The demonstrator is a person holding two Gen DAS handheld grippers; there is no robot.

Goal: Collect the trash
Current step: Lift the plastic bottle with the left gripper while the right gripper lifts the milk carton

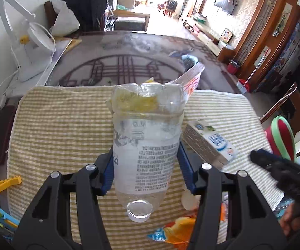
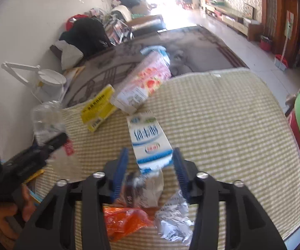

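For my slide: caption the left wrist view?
Left gripper holds a clear plastic bottle above the striped mat.

A lived-in home: beyond the table (image 1: 129, 48) sit a clothes-heaped chair (image 1: 81, 10), a TV (image 1: 225, 4) and wooden doors (image 1: 275, 20).

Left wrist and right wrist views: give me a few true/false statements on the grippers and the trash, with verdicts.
1. The left gripper is clamped on a clear plastic bottle. True.
2. The bottle's cap end points away from the camera. False: its neck points back toward the camera, base away.
3. The right gripper is shut on the blue-and-white milk carton. False: its pads stand apart and clear of the carton, whose near end lies between them.
4. A yellow box lies on the striped mat. True.
5. The orange wrapper lies beyond the carton. False: it lies nearer the camera.
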